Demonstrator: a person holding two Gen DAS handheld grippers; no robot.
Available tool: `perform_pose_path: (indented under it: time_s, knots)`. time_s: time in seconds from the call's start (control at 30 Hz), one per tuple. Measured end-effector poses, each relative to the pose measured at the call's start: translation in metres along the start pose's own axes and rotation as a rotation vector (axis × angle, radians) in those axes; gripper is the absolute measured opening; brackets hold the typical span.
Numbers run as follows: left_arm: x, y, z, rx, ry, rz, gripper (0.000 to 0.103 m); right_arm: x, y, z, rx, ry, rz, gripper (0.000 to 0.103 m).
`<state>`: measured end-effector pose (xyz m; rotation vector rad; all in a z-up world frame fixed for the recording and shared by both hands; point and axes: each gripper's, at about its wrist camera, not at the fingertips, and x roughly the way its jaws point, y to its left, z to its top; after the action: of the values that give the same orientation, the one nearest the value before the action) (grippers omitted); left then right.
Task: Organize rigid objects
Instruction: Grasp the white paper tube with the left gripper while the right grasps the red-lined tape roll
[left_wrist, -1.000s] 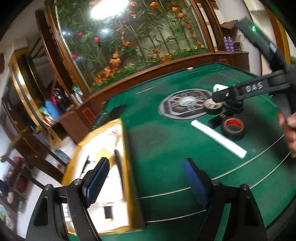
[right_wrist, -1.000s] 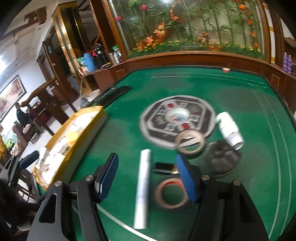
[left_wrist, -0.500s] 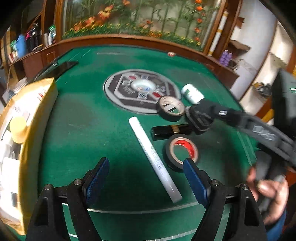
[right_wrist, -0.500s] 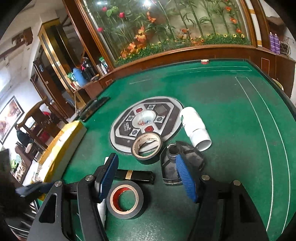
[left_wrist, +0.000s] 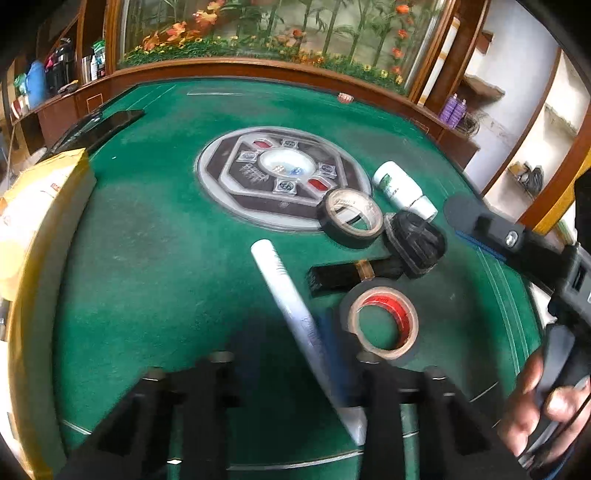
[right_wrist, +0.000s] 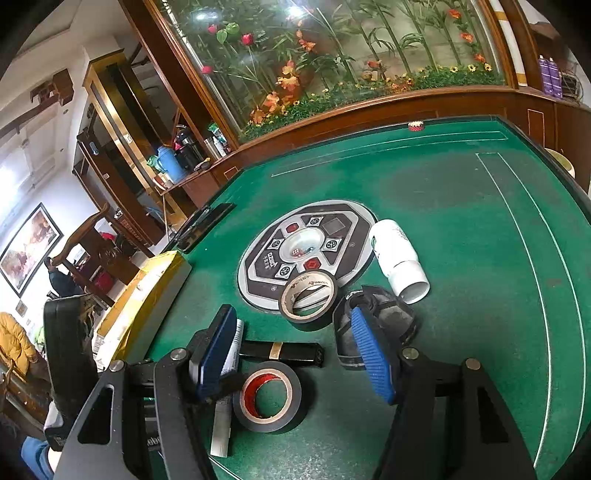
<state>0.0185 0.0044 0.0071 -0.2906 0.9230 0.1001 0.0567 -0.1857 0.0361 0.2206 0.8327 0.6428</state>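
The white tube (left_wrist: 295, 317) lies on the green table (left_wrist: 147, 266), tapes and a black stick at its 3 o'clock. The left gripper (left_wrist: 295, 365) is blurred over it; I cannot tell its spread. Likely an approach: next, straddle and close. The right gripper (right_wrist: 291, 354), wide and empty, hovers nearby. Only the left view shows the tube whole; the right shows the box (right_wrist: 147, 295) at 9 o'clock.

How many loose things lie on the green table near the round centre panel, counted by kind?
Tape rolls: 2 (red-cored, tan-cored)
White bottle: 1
White tube: 1
Black bar: 1
Black ribbed part: 1
Total: 6
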Motion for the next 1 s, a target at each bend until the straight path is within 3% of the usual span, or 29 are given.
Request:
perform_pose_path:
  time_s: [0.17,0.37,0.4,0.47,0.53,0.83,1.0]
  knots:
    - [0.003,0.012,0.001,-0.077,0.017,-0.051,0.031,0.003,0.002,-0.002,-0.002,-0.004,-0.012,0.064]
    - [0.013,-0.003,0.01,-0.009,0.017,0.029,0.04,0.003,0.008,-0.002,-0.038,-0.004,-0.016,0.064]
    - [0.014,-0.007,0.008,0.033,0.015,0.046,0.039,0.003,0.009,-0.002,-0.041,-0.008,-0.014,0.064]
    - [0.011,-0.008,0.002,0.081,0.012,0.072,0.021,0.002,0.01,-0.001,-0.05,-0.012,-0.016,0.065]
    - [0.003,0.0,-0.006,0.08,0.021,0.043,0.015,0.003,0.011,-0.002,-0.054,-0.011,-0.017,0.066]
    - [-0.02,0.023,-0.032,0.109,-0.001,0.014,0.014,0.011,0.04,-0.024,-0.2,0.078,-0.001,0.076]
    - [-0.02,0.022,-0.032,0.12,0.001,0.009,0.014,0.015,0.054,-0.045,-0.294,0.119,-0.086,0.078]
